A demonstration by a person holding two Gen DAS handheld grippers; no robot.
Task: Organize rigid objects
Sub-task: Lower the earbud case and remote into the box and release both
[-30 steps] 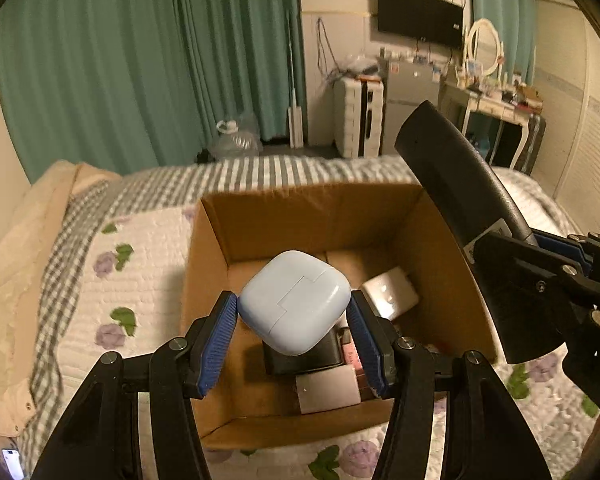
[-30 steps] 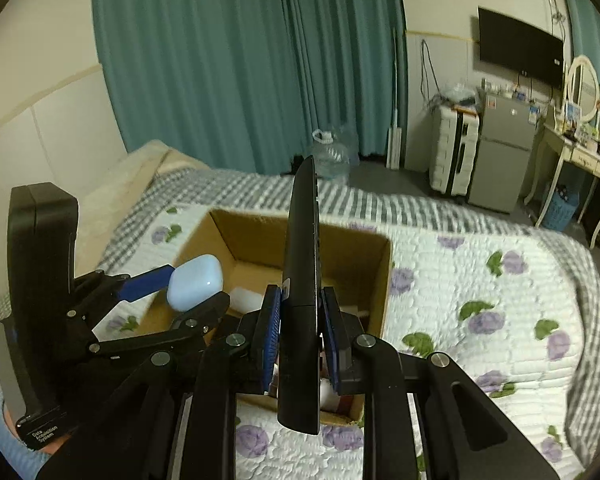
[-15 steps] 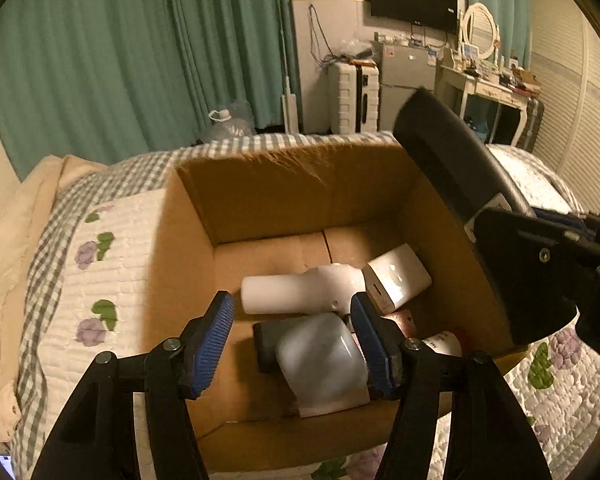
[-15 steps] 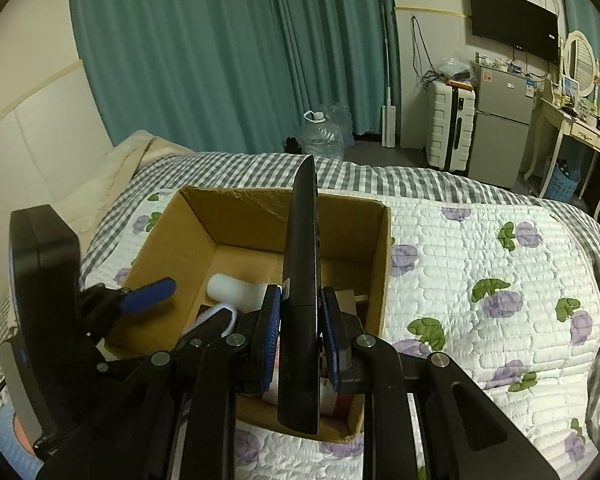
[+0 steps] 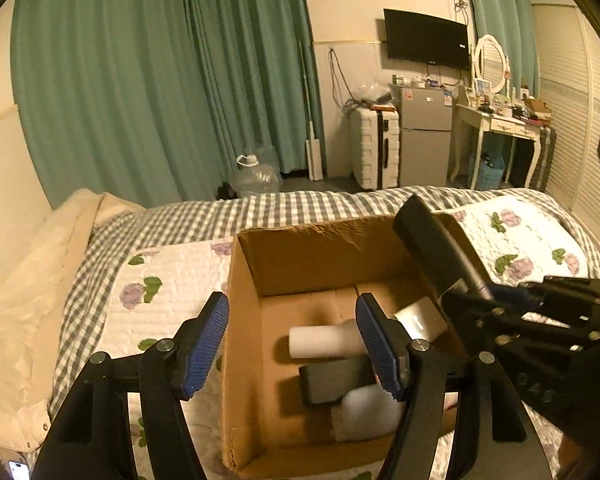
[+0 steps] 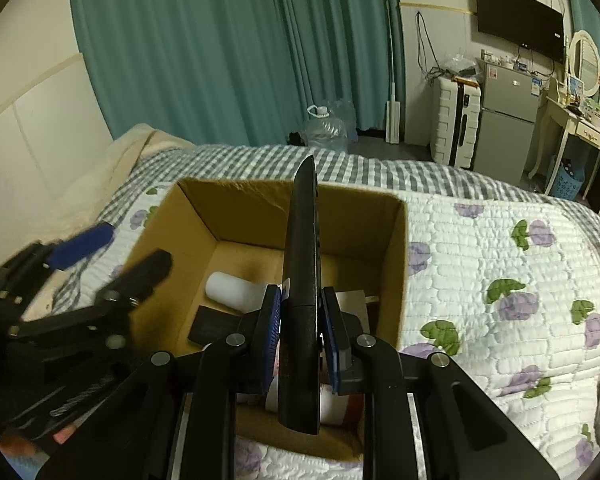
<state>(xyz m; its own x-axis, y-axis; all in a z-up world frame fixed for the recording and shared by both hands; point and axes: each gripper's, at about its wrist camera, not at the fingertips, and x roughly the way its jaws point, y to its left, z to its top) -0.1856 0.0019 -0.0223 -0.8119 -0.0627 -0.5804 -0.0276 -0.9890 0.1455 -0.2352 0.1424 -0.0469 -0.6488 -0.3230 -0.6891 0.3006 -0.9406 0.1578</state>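
The left gripper (image 5: 292,340) is wide open and holds nothing. It hangs over the near left side of the cardboard box (image 5: 244,320), with one blue finger outside the box wall and the other one over the inside.

The right gripper (image 6: 300,336) squeezes a long black remote control (image 6: 302,264). The remote stands on its thin edge, pointing up and away, over the middle of the box.

The box sits on a quilt with purple flowers (image 6: 500,280), on a bed. Inside the box there are already some things. A white tube-shaped thing (image 5: 320,340) lies on its side. A flat black thing (image 5: 332,380) lies in front of it. A pale, rounded case (image 5: 370,412) rests on that, at the near end. It looks blurry, so it is hard to say more about it. A small white block (image 5: 418,320) leans by the right wall.

The remote looks like the next thing to go in the box, and some things could go wrong. It is long and sticks up high, so if the gripper lets go from here, it could tip and land with one end on the box wall, or fall out onto the bed. It could also bang down on the pale case or the white tube and knock them around. The two grippers are close, so they could bump as well. Laying the remote low and flat first seems safer.
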